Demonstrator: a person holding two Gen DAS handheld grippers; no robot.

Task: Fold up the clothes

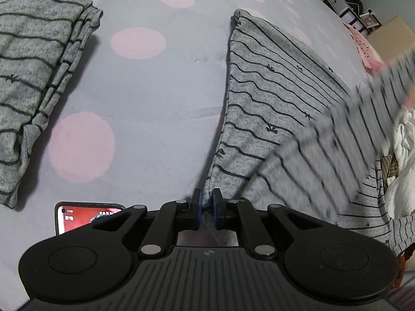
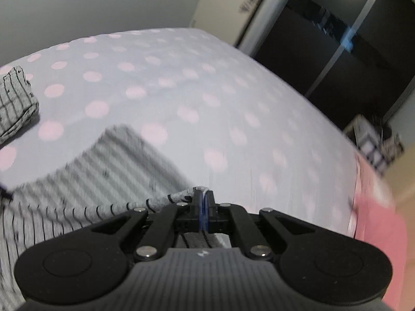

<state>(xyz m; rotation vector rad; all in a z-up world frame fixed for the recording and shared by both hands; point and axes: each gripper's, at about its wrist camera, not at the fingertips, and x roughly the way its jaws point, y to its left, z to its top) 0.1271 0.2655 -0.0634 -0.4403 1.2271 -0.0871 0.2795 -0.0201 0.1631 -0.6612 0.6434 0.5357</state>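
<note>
Left gripper (image 1: 206, 208) pinched on striped grey garment (image 1: 272, 108), cloth fanning up and right of centre frame over dotted bedsheet (image 1: 155, 103). Right gripper (image 2: 204, 207) clamped on its hem, cloth trailing lower left. Folded piece (image 1: 33, 77) upper left.

Grey garment (image 1: 272, 108) (blk stripes), pink-dotted sheet (image 1: 160, 98).

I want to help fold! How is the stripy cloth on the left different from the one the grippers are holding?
The folded garment lies bundled on the bed, untouched. The held garment is spread out, pinched by the left gripper and right gripper. Both are grey with thin dark stripes.
</note>
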